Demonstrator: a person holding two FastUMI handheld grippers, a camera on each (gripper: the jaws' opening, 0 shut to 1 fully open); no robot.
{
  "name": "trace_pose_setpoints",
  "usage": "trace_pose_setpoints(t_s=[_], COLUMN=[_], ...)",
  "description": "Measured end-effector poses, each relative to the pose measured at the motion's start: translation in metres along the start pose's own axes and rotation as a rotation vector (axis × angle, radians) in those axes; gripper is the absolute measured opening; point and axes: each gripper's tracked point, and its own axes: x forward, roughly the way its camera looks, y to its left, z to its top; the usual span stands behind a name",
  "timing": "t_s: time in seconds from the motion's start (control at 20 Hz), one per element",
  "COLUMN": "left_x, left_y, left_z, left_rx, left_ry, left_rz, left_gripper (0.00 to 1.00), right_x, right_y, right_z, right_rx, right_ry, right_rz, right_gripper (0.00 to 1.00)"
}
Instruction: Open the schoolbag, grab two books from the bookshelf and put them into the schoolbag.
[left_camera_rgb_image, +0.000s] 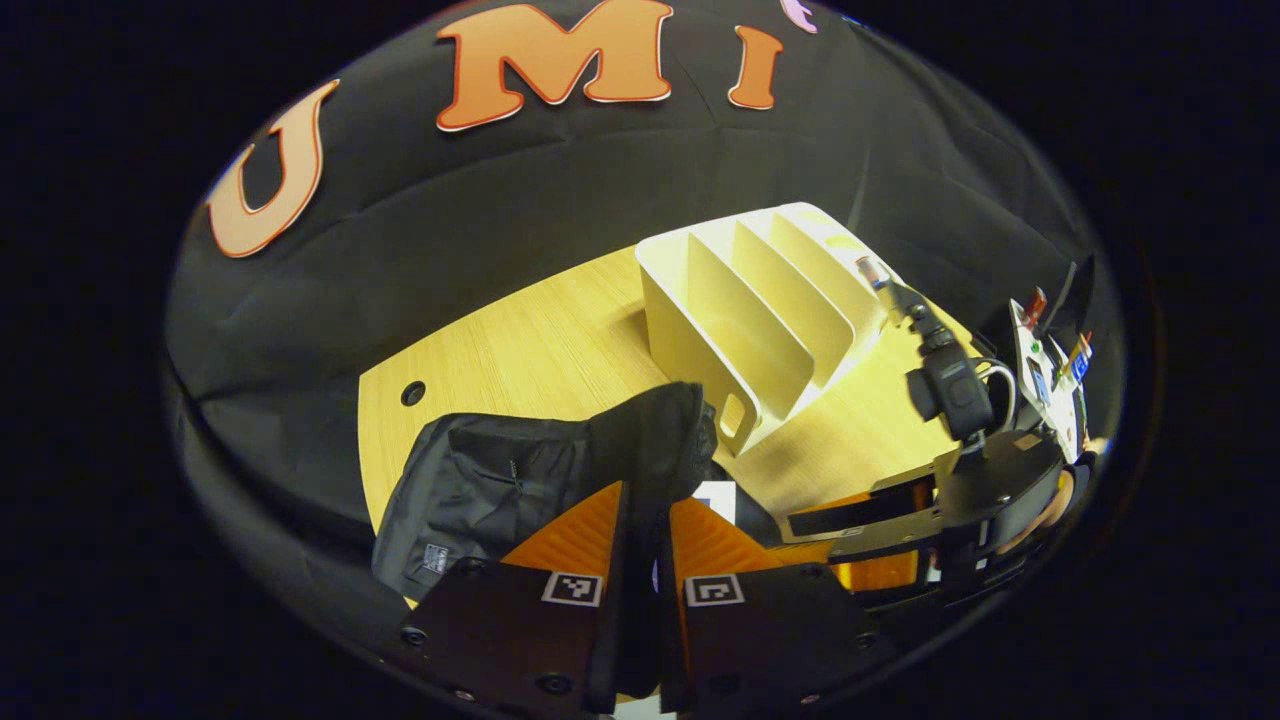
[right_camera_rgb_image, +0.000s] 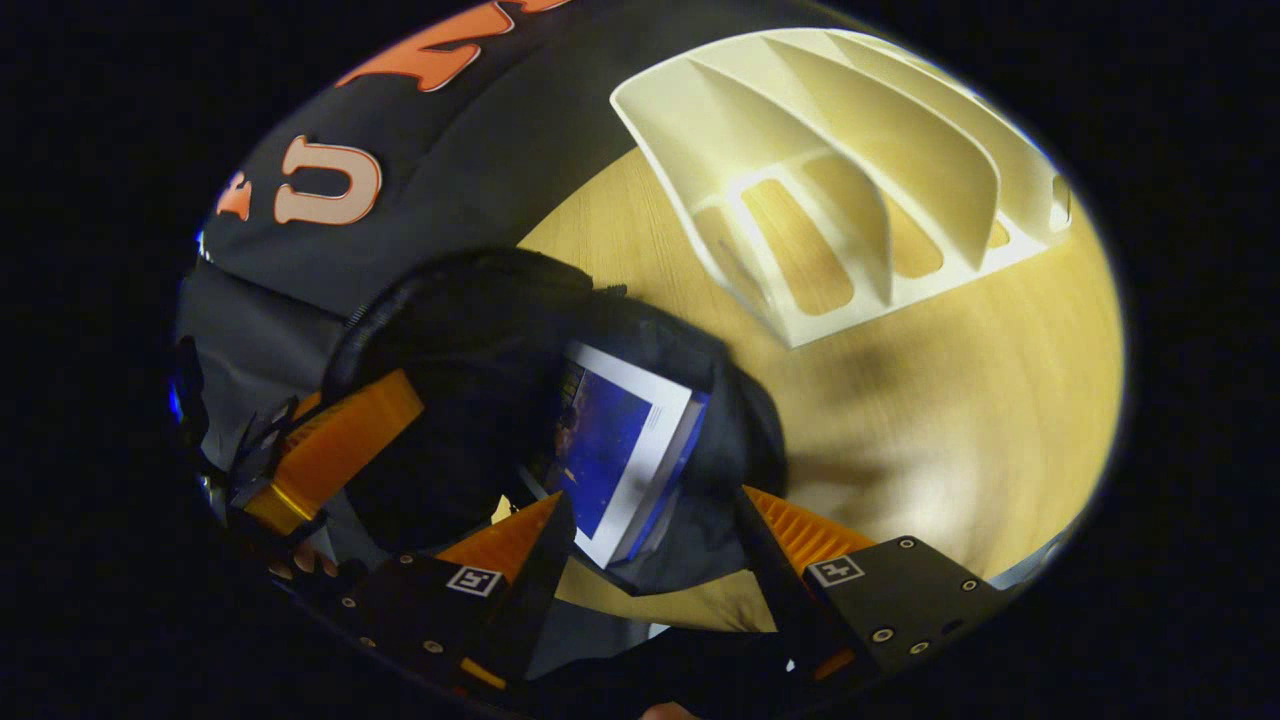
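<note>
Holding the schoolbag open, the left claw pinched its rim on the desk, while the right claw stood apart around a book inside; the bookshelf stood empty, suggesting near completion.

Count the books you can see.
1: a book sticking out of the schoolbag, between the right gripper fingers. More may be hidden inside the bag.
</note>
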Motion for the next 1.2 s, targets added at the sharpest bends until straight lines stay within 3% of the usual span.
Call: trace_pose_setpoints(t_s=[0.1, 0.3, 0.35, 0.5, 0.65, 0.75, 0.85, 0.95, 1.2], left_x=[0.002, -0.001, -0.005, -0.013, -0.026, -0.04, -0.062, -0.081, -0.113], left_y=[-0.01, -0.038, -0.05, -0.087, -0.114, -0.132, -0.144, -0.149, -0.167], left_z=[-0.001, 0.0, 0.002, 0.032, 0.069, 0.101, 0.125, 0.139, 0.15], left_rx=[-0.016, -0.057, -0.066, -0.094, -0.107, -0.13, -0.165, -0.189, -0.252], left_ry=[-0.005, -0.021, -0.04, -0.14, -0.25, -0.355, -0.496, -0.606, -0.732], left_rz=[0.042, 0.083, 0.076, 0.078, 0.127, 0.156, 0.201, 0.262, 0.306], left_gripper=[0.3, 0.47, 0.57, 0.71, 0.86, 0.89, 0.96, 0.96, 0.96], right_x=[-0.025, -0.077, -0.091, -0.137, -0.168, -0.198, -0.235, -0.261, -0.288], right_y=[-0.018, -0.048, -0.056, -0.068, -0.07, -0.071, -0.058, -0.05, -0.036], right_z=[0.017, 0.06, 0.072, 0.116, 0.143, 0.155, 0.169, 0.175, 0.185], right_rx=[-0.051, -0.124, -0.141, -0.233, -0.357, -0.423, -0.457, -0.523, -0.65], right_ry=[-0.057, -0.188, -0.228, -0.387, -0.493, -0.558, -0.663, -0.736, -0.832], right_rz=[-0.027, -0.069, -0.083, -0.135, -0.177, -0.199, -0.174, -0.167, -0.186], right_gripper=[0.98, 0.98, 0.98, 0.98, 0.98, 0.98, 0.98, 0.98, 0.98])
